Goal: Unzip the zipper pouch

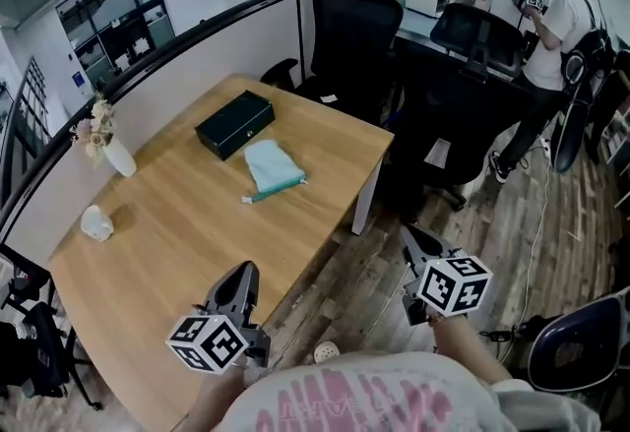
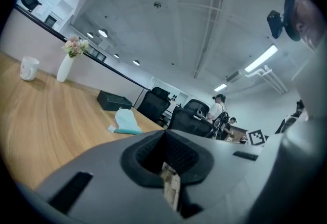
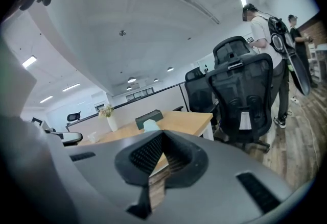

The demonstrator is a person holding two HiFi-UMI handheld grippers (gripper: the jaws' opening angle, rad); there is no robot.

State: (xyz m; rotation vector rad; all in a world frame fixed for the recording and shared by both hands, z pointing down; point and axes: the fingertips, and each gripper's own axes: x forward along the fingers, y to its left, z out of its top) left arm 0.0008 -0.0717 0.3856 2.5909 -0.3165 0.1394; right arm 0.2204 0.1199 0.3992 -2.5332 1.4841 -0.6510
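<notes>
Holds left gripper [image 1: 243, 275] clenched on nothing, right gripper [image 1: 410, 237] likewise. Notes zipper pouch [image 1: 271, 167] lying on counter [image 1: 177, 223], well ahead of left gripper.

a wooden table [image 1: 197, 243] carries a teal zipper pouch [image 1: 272, 168]; beside it a black box [image 1: 234, 124]; a white vase [image 1: 119, 157] and a white mug [image 1: 95, 222] stand near the far edge
</notes>
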